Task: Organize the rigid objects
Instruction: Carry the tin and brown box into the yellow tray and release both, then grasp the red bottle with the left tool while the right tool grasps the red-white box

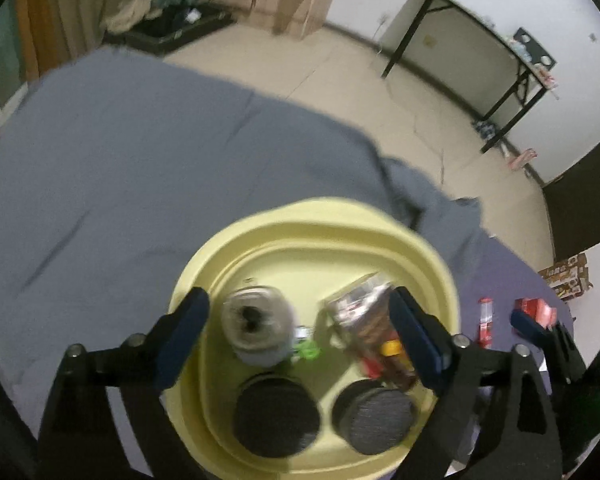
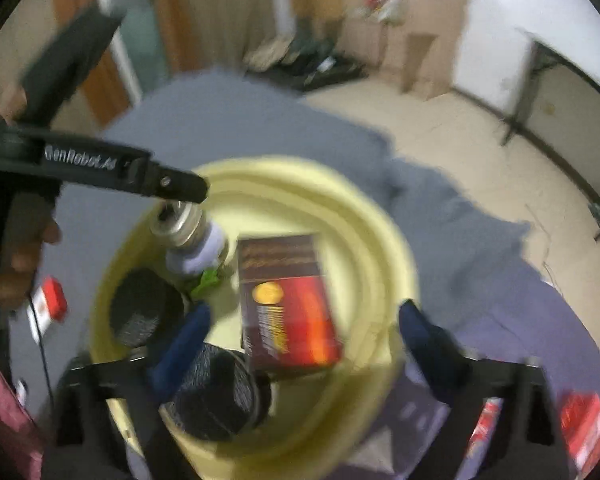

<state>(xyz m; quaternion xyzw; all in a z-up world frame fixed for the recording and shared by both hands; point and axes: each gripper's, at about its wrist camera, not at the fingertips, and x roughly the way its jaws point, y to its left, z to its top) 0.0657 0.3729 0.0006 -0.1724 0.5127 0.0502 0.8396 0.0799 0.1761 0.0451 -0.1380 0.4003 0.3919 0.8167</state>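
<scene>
Hovering wide-jawed over the yellow basin (image 1: 428, 248) at lower centre, the left gripper (image 1: 300, 320) is gripping nothing; inside are lying a cigarette box (image 2: 288, 304), a bulb (image 2: 192, 240) and two black discs (image 1: 276, 416). The right gripper (image 2: 304, 332) is gaping too, empty.

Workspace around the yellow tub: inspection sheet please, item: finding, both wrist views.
Surface: grey-blue cloth, wrinkled, bunched at the far right edge.
Job's things: yellow tub holds a jar, a dark red box, two round black discs and a small green item.
Clutter: red-and-white packs on the cloth outside the tub; a thin red pack.
Grippers: left gripper open, fingers either side of the jar and box, over the tub; right gripper open over the box.
Cables: thin dark cord beside the tub.
Surroundings: tiled floor, black-legged table by the wall, curtains; both views blurred.
</scene>
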